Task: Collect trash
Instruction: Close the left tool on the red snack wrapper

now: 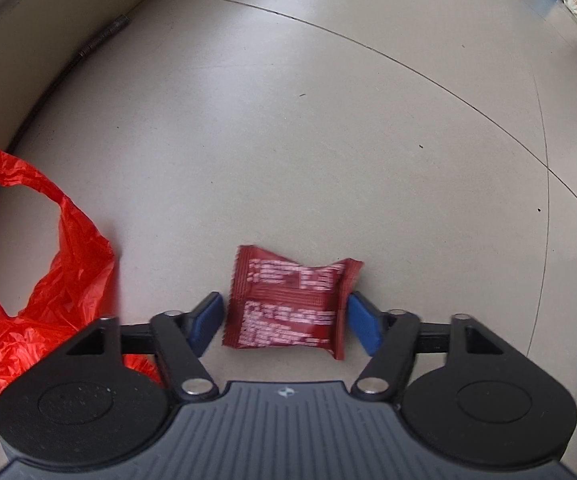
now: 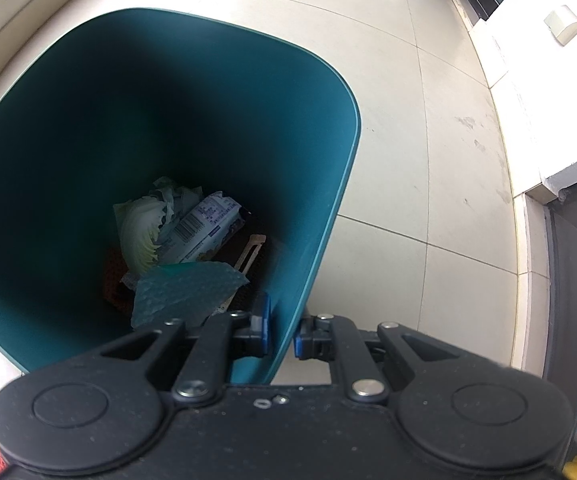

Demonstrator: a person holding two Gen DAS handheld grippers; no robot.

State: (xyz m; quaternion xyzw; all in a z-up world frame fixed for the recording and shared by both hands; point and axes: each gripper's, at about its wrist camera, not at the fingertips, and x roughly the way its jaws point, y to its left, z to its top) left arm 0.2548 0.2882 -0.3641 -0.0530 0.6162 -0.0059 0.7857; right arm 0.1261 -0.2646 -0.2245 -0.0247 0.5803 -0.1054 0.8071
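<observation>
Red wrapper (image 1: 288, 300) between left gripper (image 1: 286, 322) pads, open floor (image 1: 328, 120) ahead

The tiled floor (image 1: 328, 128) lies bare and open ahead of the left gripper (image 1: 286, 320), out to the wall base along its far left edge, where a dark rod (image 1: 104, 38) lies. The red wrapper (image 1: 288, 304) fills the gap between the blue pads, leaving narrow slits on both sides. A crumpled red plastic bag (image 1: 48, 280) crowds the left side; the teal bin (image 2: 320, 184) blocks the right. The bin mouth gapes wide, trash (image 2: 184, 236) only at its bottom.
</observation>
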